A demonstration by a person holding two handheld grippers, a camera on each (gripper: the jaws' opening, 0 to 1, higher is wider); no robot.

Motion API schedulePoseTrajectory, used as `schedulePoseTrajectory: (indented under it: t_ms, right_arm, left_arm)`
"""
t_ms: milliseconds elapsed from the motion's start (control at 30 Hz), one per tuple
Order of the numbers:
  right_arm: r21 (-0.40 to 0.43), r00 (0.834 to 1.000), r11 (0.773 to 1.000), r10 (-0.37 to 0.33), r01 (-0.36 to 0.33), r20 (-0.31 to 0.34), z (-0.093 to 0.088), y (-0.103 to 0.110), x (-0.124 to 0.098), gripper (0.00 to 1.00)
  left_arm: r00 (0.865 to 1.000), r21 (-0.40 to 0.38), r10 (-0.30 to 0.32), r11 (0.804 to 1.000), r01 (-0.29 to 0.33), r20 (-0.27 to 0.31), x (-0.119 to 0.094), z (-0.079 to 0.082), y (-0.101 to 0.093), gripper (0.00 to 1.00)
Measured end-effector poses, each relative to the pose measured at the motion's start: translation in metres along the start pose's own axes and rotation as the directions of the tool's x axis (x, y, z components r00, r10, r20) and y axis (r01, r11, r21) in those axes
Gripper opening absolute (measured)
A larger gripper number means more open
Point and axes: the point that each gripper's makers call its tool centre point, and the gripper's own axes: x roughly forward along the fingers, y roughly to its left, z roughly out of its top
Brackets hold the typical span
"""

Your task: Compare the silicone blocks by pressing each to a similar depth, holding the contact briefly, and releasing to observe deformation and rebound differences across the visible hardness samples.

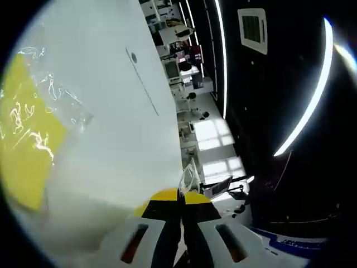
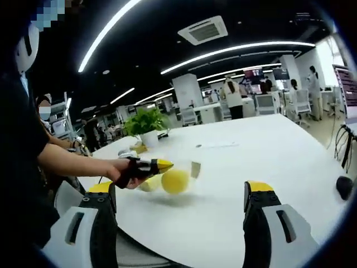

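A yellow silicone block [image 1: 25, 139] wrapped in crinkled clear plastic lies on the white table [image 1: 122, 128] at the left of the left gripper view. My left gripper [image 1: 179, 196] is shut, its yellow tips meeting with nothing between them, off to the side of that block. In the right gripper view a person's hand holds the left gripper [image 2: 162, 165] just above a round yellow block [image 2: 175, 181]; whether they touch I cannot tell. A paler block [image 2: 149, 183] lies beside it. My right gripper [image 2: 179, 192] stands wide open, short of the blocks.
A potted plant [image 2: 146, 127] stands behind the blocks on the table [image 2: 251, 151]. A clear plastic piece [image 2: 195, 169] sits next to the yellow block. The person's arm [image 2: 67, 162] reaches in from the left. A black object [image 2: 345, 186] lies at the right edge.
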Motion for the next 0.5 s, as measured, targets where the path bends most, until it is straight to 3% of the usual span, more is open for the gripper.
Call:
schedulePoseTrajectory:
  t_ms: [67, 233, 500]
  right_arm:
    - [-0.038, 1.0, 0.999, -0.015, 0.014, -0.017, -0.002, -0.002, 0.0, 0.9]
    - [-0.007, 1.0, 1.0, -0.019, 0.019, 0.006, 0.004, -0.005, -0.001, 0.9]
    - [-0.019, 0.999, 0.999, -0.036, 0.036, 0.024, 0.013, -0.01, -0.001, 0.91]
  left_arm:
    - [1.0, 0.022, 0.023, 0.999, -0.023, 0.0, 0.003, 0.003, 0.006, 0.0]
    - [0.997, 0.05, 0.078, 0.996, -0.078, -0.006, 0.013, 0.008, 0.019, 0.0]
    - [0.987, 0.144, 0.145, 0.98, -0.135, -0.065, 0.028, 0.006, 0.039, 0.0]
